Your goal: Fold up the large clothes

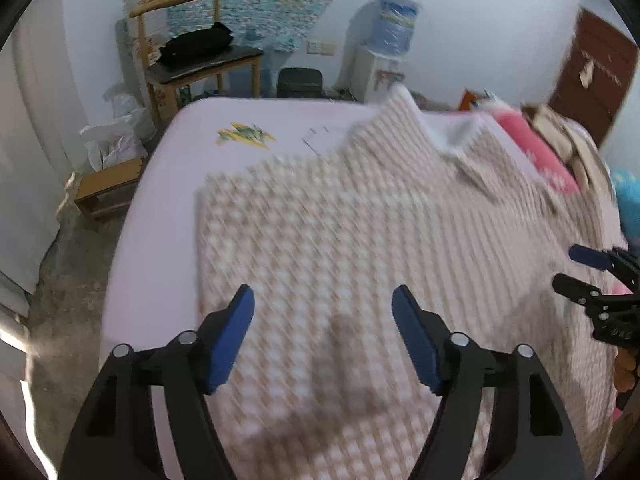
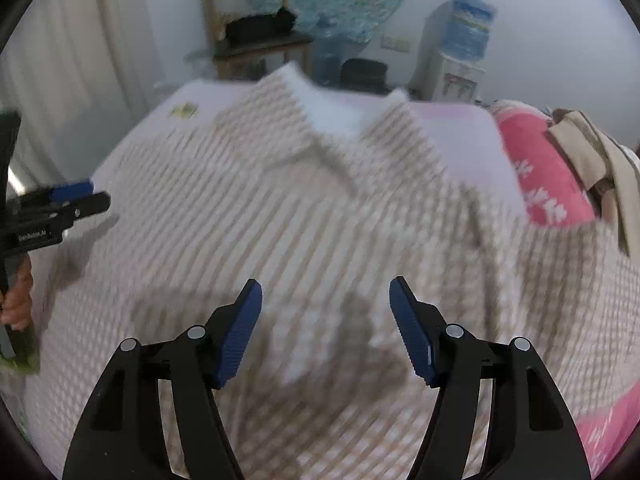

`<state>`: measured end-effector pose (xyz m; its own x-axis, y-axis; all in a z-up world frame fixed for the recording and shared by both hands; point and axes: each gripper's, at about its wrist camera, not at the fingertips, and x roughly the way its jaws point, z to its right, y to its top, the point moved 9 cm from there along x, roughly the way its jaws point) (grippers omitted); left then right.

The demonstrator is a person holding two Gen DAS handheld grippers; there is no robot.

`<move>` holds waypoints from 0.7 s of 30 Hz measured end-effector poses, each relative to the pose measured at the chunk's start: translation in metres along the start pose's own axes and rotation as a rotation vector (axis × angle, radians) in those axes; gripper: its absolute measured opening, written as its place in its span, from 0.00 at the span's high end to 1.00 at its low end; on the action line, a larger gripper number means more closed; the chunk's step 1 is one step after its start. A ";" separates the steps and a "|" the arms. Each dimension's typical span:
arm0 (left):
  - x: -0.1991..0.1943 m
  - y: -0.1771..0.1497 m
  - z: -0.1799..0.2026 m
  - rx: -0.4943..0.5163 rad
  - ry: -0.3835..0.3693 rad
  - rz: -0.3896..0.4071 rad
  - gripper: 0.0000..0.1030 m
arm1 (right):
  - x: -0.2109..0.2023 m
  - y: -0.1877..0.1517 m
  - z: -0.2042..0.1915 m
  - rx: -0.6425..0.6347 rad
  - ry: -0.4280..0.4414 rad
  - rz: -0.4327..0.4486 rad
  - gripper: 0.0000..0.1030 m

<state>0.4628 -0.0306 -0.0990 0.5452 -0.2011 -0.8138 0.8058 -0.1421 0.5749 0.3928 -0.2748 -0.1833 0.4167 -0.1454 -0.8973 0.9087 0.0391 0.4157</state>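
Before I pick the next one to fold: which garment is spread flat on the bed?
The beige checked shirt, collar away from the grippers; the pink garment and tan one lie heaped at the bed's right edge.

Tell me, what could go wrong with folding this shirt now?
Both the left gripper and the right gripper are open above the shirt, so nothing holds it; a grab may pinch two layers. The pink cloth touches the shirt's edge and might get dragged along. The collar sticks up and could fold in crooked.
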 end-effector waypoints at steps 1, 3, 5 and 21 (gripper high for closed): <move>0.003 -0.007 0.003 0.015 0.004 -0.008 0.29 | 0.011 -0.010 0.000 -0.002 -0.024 -0.038 0.38; 0.013 -0.022 0.007 0.042 0.041 -0.036 0.29 | 0.017 -0.020 0.004 0.045 -0.016 -0.032 0.37; 0.016 -0.025 0.007 0.059 0.064 -0.017 0.29 | 0.008 -0.019 0.004 0.071 -0.025 -0.048 0.37; 0.002 -0.028 0.015 0.007 0.029 0.011 0.18 | -0.021 -0.033 0.011 0.135 -0.089 -0.015 0.33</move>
<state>0.4378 -0.0415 -0.1149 0.5610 -0.1746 -0.8092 0.7978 -0.1470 0.5848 0.3539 -0.2841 -0.1763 0.3936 -0.2320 -0.8895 0.9008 -0.0960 0.4236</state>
